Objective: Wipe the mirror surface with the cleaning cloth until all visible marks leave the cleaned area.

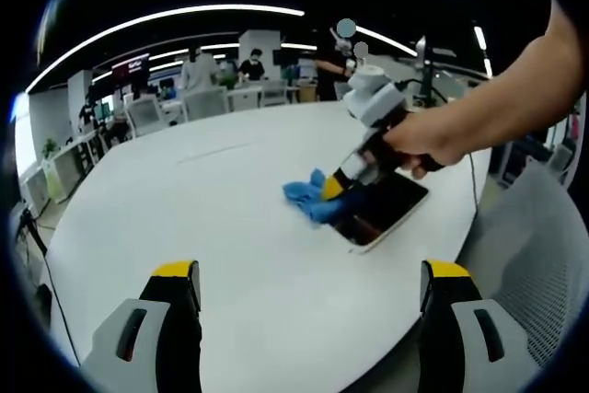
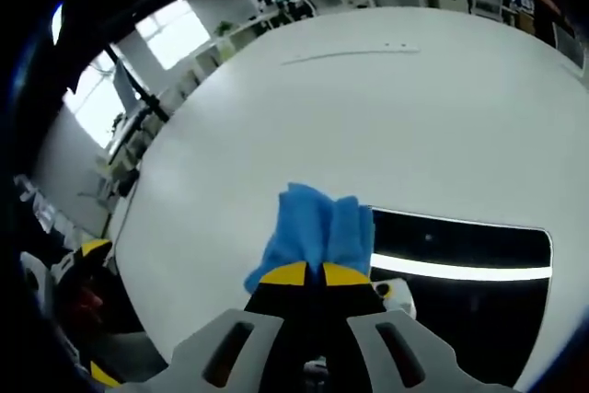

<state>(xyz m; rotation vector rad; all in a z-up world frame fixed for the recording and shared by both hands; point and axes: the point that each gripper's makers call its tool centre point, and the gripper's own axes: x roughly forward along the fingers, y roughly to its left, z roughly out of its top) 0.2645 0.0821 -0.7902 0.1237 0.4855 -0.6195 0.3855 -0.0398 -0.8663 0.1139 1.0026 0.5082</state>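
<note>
Table (image 1: 212, 218), white and rounded, carries the whole job; the mirror (image 1: 386, 209) lies flat near its edge on the person's side, a dark rounded rectangle in a pale frame, reflecting ceiling strip lights. The right gripper (image 2: 313, 275), held in a hand (image 1: 428, 140) reaching in over the mirror, has its yellow-tipped jaws clamped together on the blue cleaning cloth (image 2: 317, 227), which is pressed down at one end of the mirror and bunches partly over the frame onto the table. The left gripper (image 1: 308, 287) hangs above the near table edge with jaws wide apart, holding nothing. Judgement: wiping is under way at the mirror's end. No marks can be made out on the glass at this resolution. The next move calls for drawing the cloth along the glass under steady downward pressure, without shifting the mirror.
</note>
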